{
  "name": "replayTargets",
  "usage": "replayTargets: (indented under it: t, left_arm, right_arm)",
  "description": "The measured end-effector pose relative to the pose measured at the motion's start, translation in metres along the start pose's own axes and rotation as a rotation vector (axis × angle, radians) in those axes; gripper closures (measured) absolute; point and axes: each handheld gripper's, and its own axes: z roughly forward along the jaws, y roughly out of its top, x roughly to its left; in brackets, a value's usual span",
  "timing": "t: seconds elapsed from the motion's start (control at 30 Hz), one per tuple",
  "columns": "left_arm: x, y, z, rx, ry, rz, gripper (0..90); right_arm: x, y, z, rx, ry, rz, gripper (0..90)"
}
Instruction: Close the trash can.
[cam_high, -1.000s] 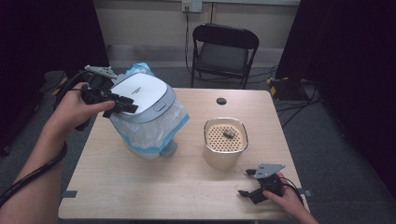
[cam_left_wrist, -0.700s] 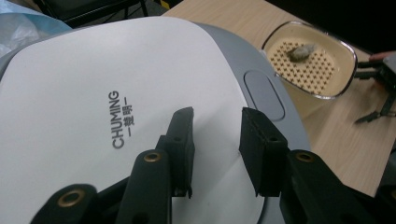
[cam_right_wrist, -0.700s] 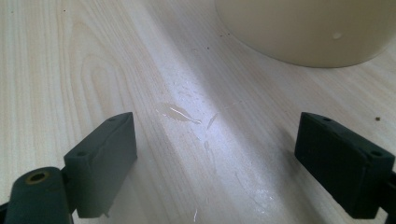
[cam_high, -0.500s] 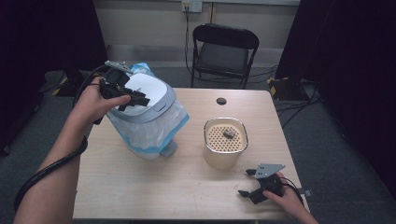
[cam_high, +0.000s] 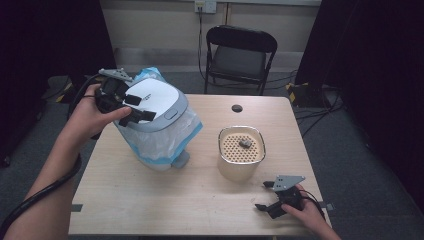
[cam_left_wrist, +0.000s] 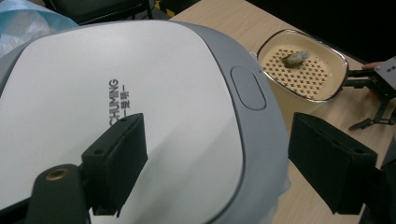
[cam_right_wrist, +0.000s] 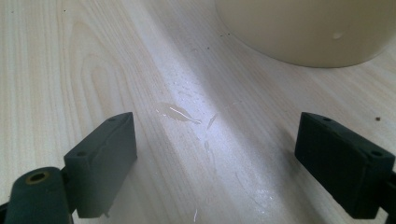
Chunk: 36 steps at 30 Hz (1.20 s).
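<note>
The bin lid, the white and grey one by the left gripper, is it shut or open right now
Shut. The lid lies flat on the rim, over the liner bag, with no gap. The open left gripper hovers over it.

The bin (cam_high: 159, 131) hides its own base and the table (cam_high: 200, 200) behind it at 10 o'clock; its lid (cam_left_wrist: 116, 107) runs off the left gripper view at 9 and 6 o'clock. The lump (cam_high: 244, 144) in the strainer (cam_high: 241, 159) is too small to identify. The strainer is cut off at 12 o'clock in the right gripper view.
</note>
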Motion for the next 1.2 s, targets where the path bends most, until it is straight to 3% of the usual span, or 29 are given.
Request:
replayTargets:
  t: [0.3,0.4,0.47,0.57,0.73,1.07,1.2]
  left_arm:
    - [-0.01,-0.031,-0.021,0.016,0.005,-0.021,16.4]
    - [-0.012,-0.043,-0.024,0.025,-0.006,-0.024,16.1]
    - [-0.015,-0.051,-0.025,0.044,0.016,-0.024,16.1]
    - [-0.017,-0.061,-0.027,0.029,0.004,-0.017,16.1]
    - [-0.022,-0.076,-0.02,0.01,0.001,0.008,16.1]
    - [-0.028,-0.103,0.0,-0.011,-0.031,-0.011,16.1]
    - [-0.029,-0.114,0.007,-0.01,-0.035,0.0,16.1]
  right_arm:
    - [0.0,0.0,0.0,-0.001,0.0,-0.001,12.1]
    - [0.0,0.0,0.0,-0.001,0.0,-0.001,12.1]
    - [0.0,0.0,0.0,0.0,0.001,0.0,12.1]
    - [0.0,0.0,0.0,-0.002,-0.003,-0.002,12.1]
    - [0.0,0.0,0.0,-0.001,-0.001,0.0,12.1]
    - [0.0,0.0,0.0,0.0,-0.001,0.0,12.1]
    - [0.0,0.0,0.0,0.0,0.001,0.0,12.1]
